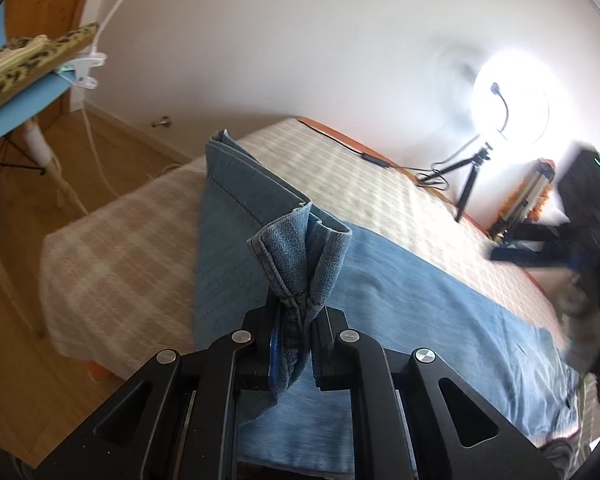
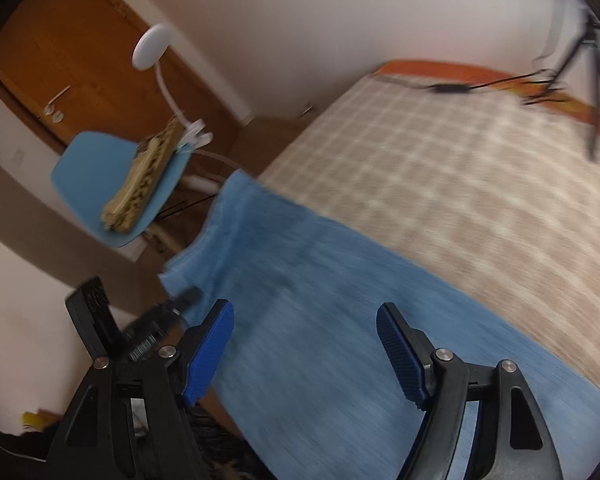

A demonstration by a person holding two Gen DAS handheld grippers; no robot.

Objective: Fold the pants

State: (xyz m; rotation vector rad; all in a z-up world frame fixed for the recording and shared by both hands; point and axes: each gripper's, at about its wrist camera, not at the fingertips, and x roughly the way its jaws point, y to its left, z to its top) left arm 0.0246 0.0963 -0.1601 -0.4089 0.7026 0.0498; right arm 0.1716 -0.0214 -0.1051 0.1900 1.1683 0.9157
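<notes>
Blue denim pants lie stretched along the near edge of a bed with a checked beige cover. My left gripper is shut on the bunched hem of a pant leg, which stands lifted above the rest of the cloth. In the right wrist view the pants run blurred across the bed. My right gripper hovers over them, open, with nothing between its blue pads. The left gripper's black body shows at the pants' left end.
A blue chair with a leopard-print item and a clip-on lamp stands off the bed's end by a wooden door. A lit ring light on a tripod and a black cable sit at the far side.
</notes>
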